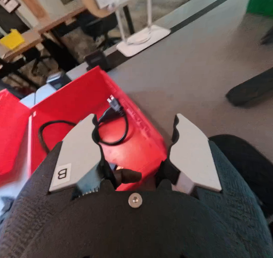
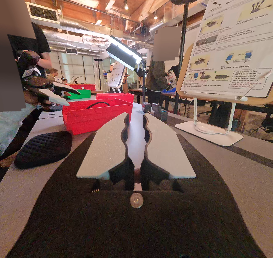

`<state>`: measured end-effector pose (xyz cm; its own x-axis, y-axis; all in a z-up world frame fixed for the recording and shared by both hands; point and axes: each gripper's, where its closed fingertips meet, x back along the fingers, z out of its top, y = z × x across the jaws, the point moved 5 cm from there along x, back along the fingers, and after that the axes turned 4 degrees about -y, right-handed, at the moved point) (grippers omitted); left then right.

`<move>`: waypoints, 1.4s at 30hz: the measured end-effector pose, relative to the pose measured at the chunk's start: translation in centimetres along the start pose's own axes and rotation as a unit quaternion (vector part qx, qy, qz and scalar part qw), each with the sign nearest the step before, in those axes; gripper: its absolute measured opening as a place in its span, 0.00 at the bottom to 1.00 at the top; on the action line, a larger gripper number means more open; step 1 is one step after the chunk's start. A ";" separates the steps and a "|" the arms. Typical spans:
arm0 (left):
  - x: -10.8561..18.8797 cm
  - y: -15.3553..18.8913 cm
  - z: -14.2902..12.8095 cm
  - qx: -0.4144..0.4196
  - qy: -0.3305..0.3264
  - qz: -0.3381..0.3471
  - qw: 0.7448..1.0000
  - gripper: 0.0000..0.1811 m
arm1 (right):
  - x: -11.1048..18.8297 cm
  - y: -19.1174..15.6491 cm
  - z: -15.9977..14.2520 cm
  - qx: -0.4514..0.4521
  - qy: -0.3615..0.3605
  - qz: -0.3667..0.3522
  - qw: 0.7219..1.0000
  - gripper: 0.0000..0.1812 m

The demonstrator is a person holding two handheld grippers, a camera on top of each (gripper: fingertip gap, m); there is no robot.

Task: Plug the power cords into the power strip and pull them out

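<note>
A black power cord [image 1: 118, 138] lies coiled in an open red bin [image 1: 76, 103], its plug [image 1: 114, 103] leaning on the bin's right wall. My left gripper [image 1: 135, 118] is open and empty, hovering over the bin's near right corner. From the right wrist view it [image 2: 74, 98] hangs above the left end of the red bin [image 2: 96, 118], where a loop of cord [image 2: 98, 103] shows. My right gripper [image 2: 136, 115] rests low on the grey table [image 2: 243, 169]; its jaws are almost together with a narrow gap and hold nothing. No power strip shows.
A black dimpled pad [image 2: 44, 149] lies left of my right gripper. A second red bin [image 2: 115, 96] stands behind the first. A white stand with an instruction sheet [image 2: 209, 134] is at the right, with small dark devices [image 2: 159, 110] nearby. People stand in the background. The gap from one gripper's tips to the other's is roughly 35 cm.
</note>
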<state>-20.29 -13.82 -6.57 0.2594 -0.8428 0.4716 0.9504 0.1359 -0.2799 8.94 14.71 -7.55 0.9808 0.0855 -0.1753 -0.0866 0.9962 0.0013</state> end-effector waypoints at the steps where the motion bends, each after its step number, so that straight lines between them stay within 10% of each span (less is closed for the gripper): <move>1: 0.8 -2.1 -0.9 0.013 -0.041 0.018 0.999 0.59 | -0.1 0.0 -0.2 0.002 -0.008 -0.002 1.000 0.10; 8: -0.8 -7.4 -5.3 0.005 -0.235 -0.008 0.972 0.28 | -0.8 -0.5 -1.2 0.046 -0.039 -0.006 0.998 0.13; 17: -4.9 -10.6 -10.6 0.019 -0.368 0.031 0.929 0.30 | -1.2 -1.3 -1.6 0.083 -0.050 -0.004 0.995 0.13; 36: -6.6 -11.2 -11.8 0.034 -0.416 0.028 0.908 0.15 | -1.5 -1.6 -2.0 0.108 -0.071 -0.007 0.992 0.13; 42: -5.4 -11.0 -9.4 0.016 -0.325 0.055 0.944 0.15 | -1.5 -1.8 -2.1 0.123 -0.078 -0.008 0.989 0.13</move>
<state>-33.72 -15.67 -13.87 0.3970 -0.3273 0.8575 0.9138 0.2279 -0.3361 7.23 12.79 -9.35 0.9984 0.0525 -0.0225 -0.0455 0.9691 0.2424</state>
